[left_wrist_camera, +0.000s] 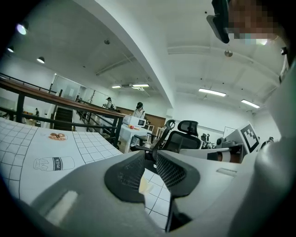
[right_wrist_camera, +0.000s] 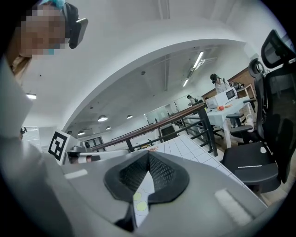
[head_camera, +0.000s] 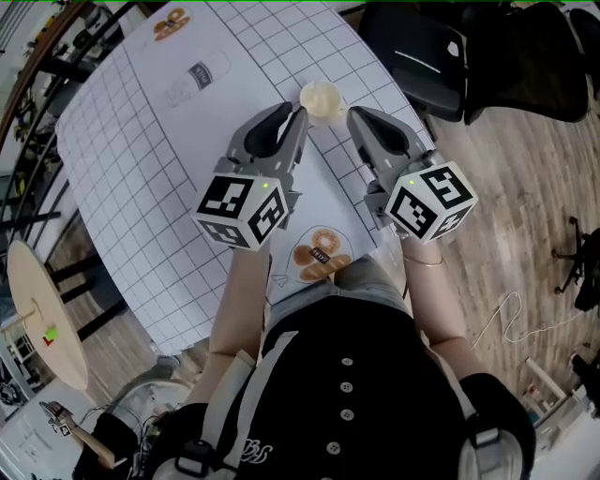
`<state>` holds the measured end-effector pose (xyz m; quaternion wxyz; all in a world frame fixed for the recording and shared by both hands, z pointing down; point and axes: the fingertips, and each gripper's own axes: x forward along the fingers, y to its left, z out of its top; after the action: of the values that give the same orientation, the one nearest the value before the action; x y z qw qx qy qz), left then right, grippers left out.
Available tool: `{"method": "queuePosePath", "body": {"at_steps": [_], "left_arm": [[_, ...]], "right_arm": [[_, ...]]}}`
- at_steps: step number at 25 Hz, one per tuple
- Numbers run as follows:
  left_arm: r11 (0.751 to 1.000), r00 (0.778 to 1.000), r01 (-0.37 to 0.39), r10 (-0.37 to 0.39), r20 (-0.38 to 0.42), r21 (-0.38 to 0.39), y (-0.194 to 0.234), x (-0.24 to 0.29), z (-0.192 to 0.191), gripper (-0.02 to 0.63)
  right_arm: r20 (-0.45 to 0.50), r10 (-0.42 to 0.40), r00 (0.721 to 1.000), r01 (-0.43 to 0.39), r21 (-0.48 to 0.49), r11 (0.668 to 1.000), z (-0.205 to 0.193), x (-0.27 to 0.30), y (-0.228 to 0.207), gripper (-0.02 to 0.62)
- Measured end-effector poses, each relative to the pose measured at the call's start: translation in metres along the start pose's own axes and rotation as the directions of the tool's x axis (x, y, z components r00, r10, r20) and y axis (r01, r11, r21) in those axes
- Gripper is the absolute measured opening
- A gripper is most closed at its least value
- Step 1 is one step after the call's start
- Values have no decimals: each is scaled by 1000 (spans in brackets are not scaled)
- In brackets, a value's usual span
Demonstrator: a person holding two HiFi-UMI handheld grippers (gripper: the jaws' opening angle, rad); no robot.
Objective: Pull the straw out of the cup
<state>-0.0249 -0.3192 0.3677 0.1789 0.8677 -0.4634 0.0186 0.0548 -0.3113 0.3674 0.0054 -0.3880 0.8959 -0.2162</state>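
Note:
A small cream cup (head_camera: 319, 97) stands on the white gridded table mat (head_camera: 141, 150), towards its far right edge. I cannot make out a straw in it. Just short of the cup and to its left is my left gripper (head_camera: 300, 114), its jaws a narrow gap apart with nothing between them (left_wrist_camera: 155, 155). A cream patch (left_wrist_camera: 144, 186) shows low in that gap; it may be the cup. To the cup's right, my right gripper (head_camera: 352, 114) is shut, tips touching and empty (right_wrist_camera: 148, 154).
The mat carries a printed milk bottle (head_camera: 195, 80) and cookie pictures (head_camera: 171, 23) (head_camera: 319, 259). A black office chair (head_camera: 441, 52) stands just past the table's right edge. At the lower left is a round wooden side table (head_camera: 42, 314).

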Motion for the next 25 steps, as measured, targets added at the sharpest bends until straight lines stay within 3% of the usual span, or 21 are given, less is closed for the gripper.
{"method": "queuePosePath", "body": {"at_steps": [10, 13, 25], "left_arm": [[997, 995, 74, -76, 64, 39, -31, -35, 25, 67], [996, 994, 74, -78, 74, 54, -36, -47, 26, 11], [983, 979, 176, -180, 100, 45, -58, -75, 21, 0]], "right_arm": [[45, -4, 999, 7, -66, 998, 20, -25, 40, 0], [52, -15, 999, 19, -87, 996, 19, -32, 50, 0], [56, -49, 997, 56, -139, 989, 7, -51, 79, 0]]}}
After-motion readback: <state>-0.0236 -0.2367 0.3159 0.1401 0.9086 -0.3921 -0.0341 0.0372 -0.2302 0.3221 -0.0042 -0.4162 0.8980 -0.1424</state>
